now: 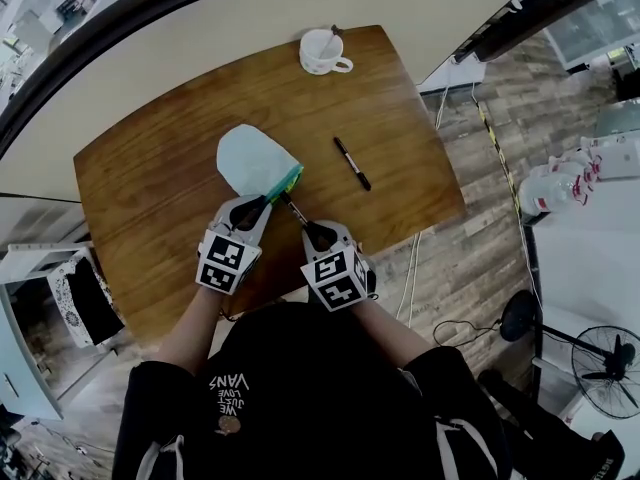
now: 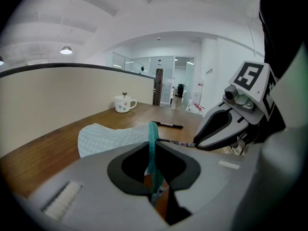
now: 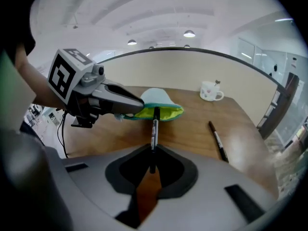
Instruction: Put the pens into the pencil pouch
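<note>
A pale blue pencil pouch lies on the wooden table, its mouth with the teal zip and yellow-green lining turned toward me. My left gripper is shut on the pouch's zip edge, which stands thin between its jaws and is lifted off the table. My right gripper is shut on a black pen. That pen's far end sits at the pouch mouth. A second black pen lies loose on the table to the right.
A white cup with a spoon in it stands at the table's far edge, by a curved partition wall. The table's right edge drops to a wood floor with cables. A small shelf unit stands left of the table.
</note>
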The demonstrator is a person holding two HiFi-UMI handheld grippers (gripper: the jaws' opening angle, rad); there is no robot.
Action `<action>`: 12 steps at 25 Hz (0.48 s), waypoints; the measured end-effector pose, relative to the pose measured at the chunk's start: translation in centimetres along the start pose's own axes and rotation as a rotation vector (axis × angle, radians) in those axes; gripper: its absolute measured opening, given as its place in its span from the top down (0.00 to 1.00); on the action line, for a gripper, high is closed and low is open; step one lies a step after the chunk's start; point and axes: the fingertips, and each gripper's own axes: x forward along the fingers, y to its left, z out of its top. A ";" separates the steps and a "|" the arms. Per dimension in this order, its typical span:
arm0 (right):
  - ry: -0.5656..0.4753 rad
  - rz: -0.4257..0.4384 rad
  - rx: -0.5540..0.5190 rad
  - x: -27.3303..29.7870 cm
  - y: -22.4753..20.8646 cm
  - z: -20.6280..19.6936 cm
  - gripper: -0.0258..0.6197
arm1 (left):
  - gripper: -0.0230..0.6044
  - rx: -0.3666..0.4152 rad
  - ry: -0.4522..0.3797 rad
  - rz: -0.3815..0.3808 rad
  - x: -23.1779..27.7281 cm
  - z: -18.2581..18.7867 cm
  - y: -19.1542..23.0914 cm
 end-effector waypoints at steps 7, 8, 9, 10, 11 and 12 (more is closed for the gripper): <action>-0.008 0.021 -0.107 1.0 0.2 2.6 0.89 | 0.89 0.026 -0.030 -0.060 -0.3 0.6 -1.9; -0.017 0.023 -0.116 1.2 0.1 3.0 0.89 | 0.89 0.026 -0.033 -0.066 -0.4 0.7 -2.2; -0.027 0.027 -0.122 1.3 -0.1 3.5 0.89 | 0.89 0.025 -0.037 -0.071 -0.5 0.9 -2.4; -0.038 0.033 -0.127 1.4 -0.2 4.1 0.89 | 0.89 0.021 -0.044 -0.075 -0.5 1.0 -2.6; -0.049 0.041 -0.131 1.6 -0.3 4.6 0.89 | 0.89 0.013 -0.054 -0.077 -0.6 1.2 -2.6; -0.057 0.052 -0.135 1.7 -0.3 5.0 0.89 | 0.89 0.003 -0.065 -0.077 -0.8 1.4 -2.6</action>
